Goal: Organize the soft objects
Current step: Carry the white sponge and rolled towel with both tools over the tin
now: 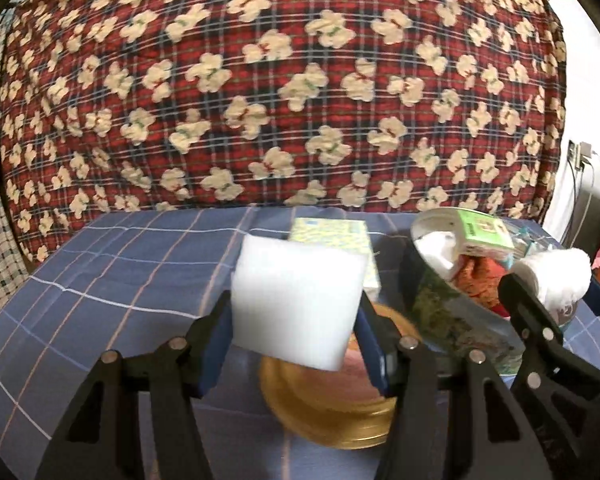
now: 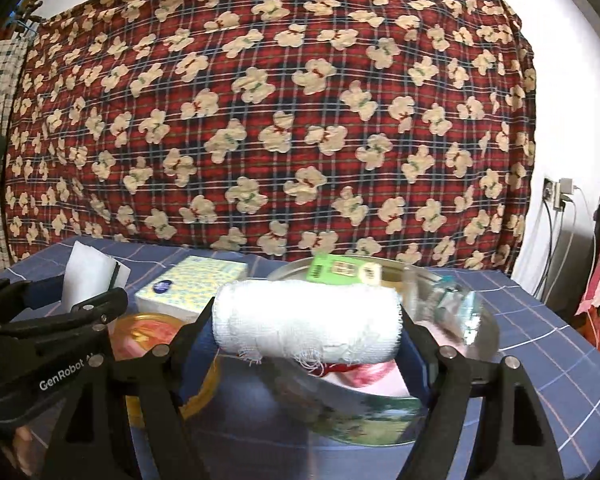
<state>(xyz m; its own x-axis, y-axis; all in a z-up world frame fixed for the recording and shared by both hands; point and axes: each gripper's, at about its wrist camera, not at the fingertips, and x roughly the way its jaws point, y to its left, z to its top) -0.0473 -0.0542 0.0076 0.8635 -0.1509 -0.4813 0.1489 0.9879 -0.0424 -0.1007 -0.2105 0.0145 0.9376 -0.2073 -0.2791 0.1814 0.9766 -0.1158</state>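
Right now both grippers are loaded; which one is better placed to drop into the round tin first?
Right. The right gripper holds the gauze roll directly over the open tin. The left gripper holds the white foam block off to the side, above the gold lid.

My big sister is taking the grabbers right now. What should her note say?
Left gripper: shut on the white foam block, held above the gold lid.
Right gripper: shut on the white gauze roll, held over the round tin.
Already in the tin: a green packet, something red and something white.
The tissue pack lies on the blue checked cloth, beside the tin.
Probably left: drop the roll and block into the tin, then maybe the tissue pack.
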